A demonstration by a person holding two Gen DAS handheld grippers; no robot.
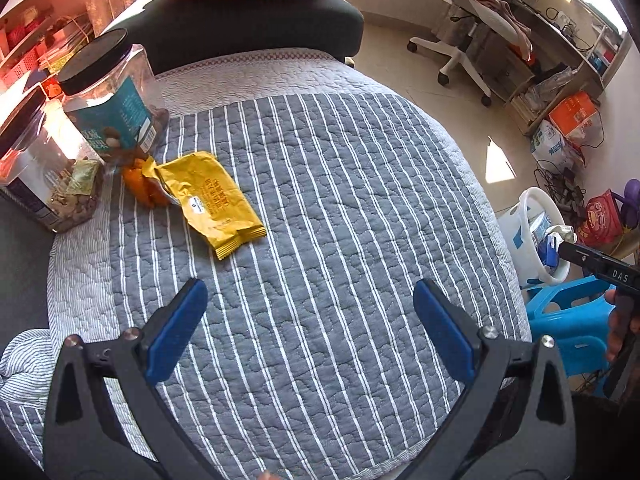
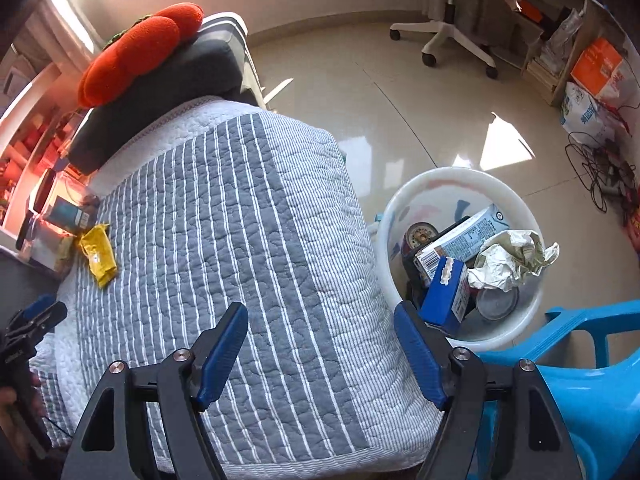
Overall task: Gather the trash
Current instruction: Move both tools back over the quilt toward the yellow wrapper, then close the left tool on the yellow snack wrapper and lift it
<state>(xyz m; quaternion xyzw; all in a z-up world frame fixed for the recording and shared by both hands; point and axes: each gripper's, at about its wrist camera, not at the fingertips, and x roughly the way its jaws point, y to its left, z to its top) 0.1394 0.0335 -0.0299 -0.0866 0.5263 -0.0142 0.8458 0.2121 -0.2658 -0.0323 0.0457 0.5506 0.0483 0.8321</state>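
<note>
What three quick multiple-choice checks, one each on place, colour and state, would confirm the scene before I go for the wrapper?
1. Where does the white bin stand?
A. On the quilt
B. On the floor beside the quilted seat
C. On the blue stool

2. What colour is the snack wrapper on the striped quilt?
A. Yellow
B. Green
C. White

3. How is the left hand-held gripper?
A. Shut on the wrapper
B. Shut and empty
C. Open and empty

Key: 1 B, the right wrist view shows the bin on the tiles next to the quilt's edge. 2 A, its foil is plainly yellow. 3 C, its blue pads stand wide apart over bare quilt.
</note>
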